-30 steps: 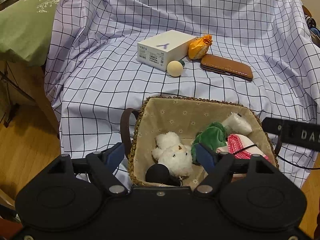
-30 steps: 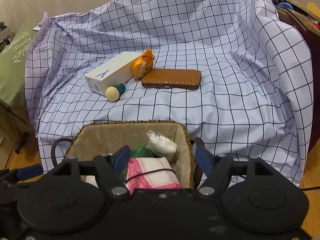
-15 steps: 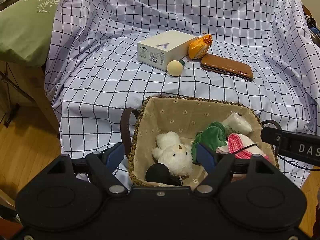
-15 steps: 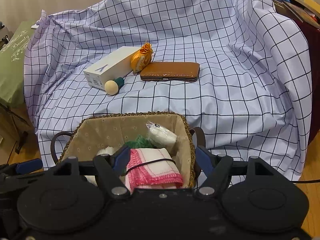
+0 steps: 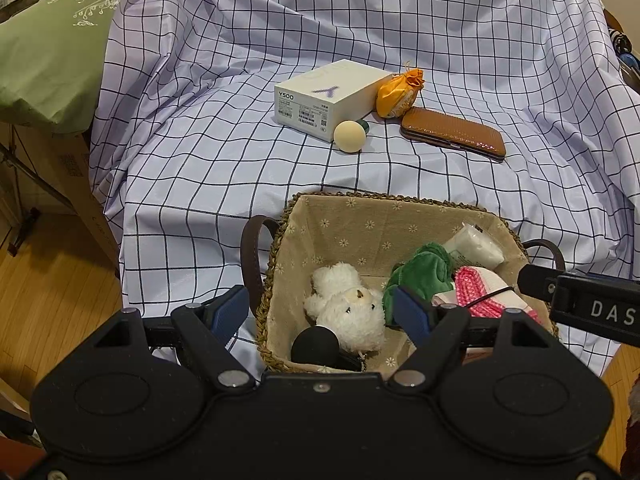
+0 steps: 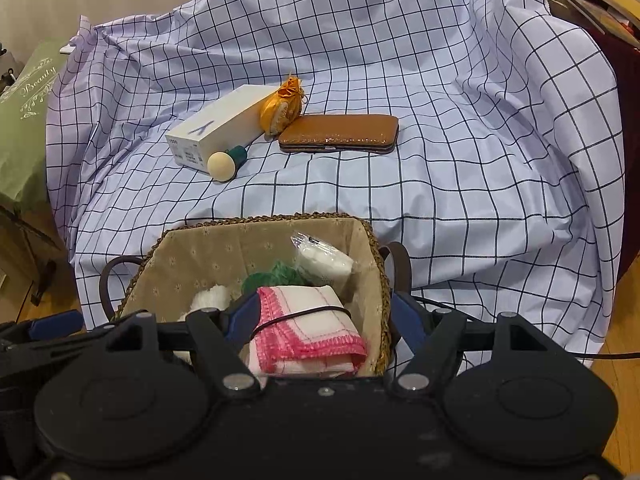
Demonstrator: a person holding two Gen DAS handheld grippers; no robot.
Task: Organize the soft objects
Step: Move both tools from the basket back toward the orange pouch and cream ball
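Hovering nearest the cameras, the left claw [image 5: 322, 314] and the right claw [image 6: 322, 316] are both seen with fingers spread wide apart, nothing pinched in either. Just past them a woven basket [image 5: 360, 200] with a floral lining is parked at the front edge of the checked cloth [image 5: 480, 60]. Inside it, a white teddy [image 5: 346, 308] is lying toward the left with a black ball [image 5: 315, 346] touching it at the near wall, a green plush [image 5: 420, 276] is bunched in the middle, and a pink-edged folded cloth [image 6: 308, 332] (banded with a black elastic) is tucked on the right. A white plastic-wrapped roll [image 5: 476, 246] is leaned in the far right corner. Farther back on the cloth, a cream ball [image 5: 349, 137] is sat against a white box [image 5: 328, 98], an orange pouch [image 5: 398, 94] is touching the box's right end, and a brown case [image 5: 454, 132] is laid just beside the pouch.
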